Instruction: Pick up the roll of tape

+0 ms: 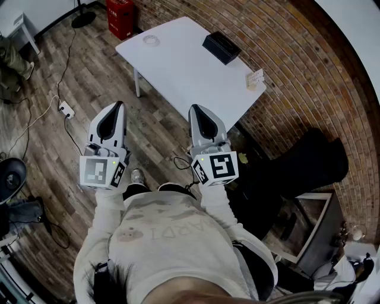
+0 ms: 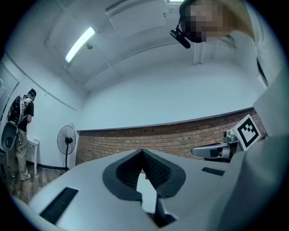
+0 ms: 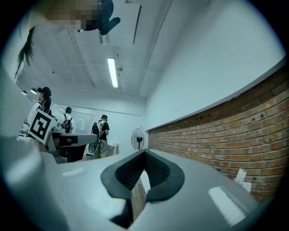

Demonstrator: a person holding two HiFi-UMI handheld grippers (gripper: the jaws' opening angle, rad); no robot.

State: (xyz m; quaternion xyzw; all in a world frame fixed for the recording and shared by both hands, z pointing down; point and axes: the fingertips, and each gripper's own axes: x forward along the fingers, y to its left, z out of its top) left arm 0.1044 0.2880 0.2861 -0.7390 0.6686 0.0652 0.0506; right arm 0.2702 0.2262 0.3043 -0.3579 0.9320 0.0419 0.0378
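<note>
The roll of tape (image 1: 152, 40) is a small pale ring lying near the far left corner of the white table (image 1: 184, 68). Both grippers hang over the wooden floor, short of the table's near edge and well away from the tape. My left gripper (image 1: 119, 105) has its jaws together with nothing between them, and in its own view they meet at the tip (image 2: 142, 151). My right gripper (image 1: 193, 108) is likewise shut and empty (image 3: 144, 153). Neither gripper view shows the tape; both point roughly level at walls and ceiling.
A black box (image 1: 221, 47) and a small paper card (image 1: 255, 79) sit on the table's right side. A red crate (image 1: 120, 16) stands beyond the table. A brick wall (image 1: 297, 71) runs along the right. Cables and a power strip (image 1: 65, 108) lie left. People stand far off (image 3: 103, 135).
</note>
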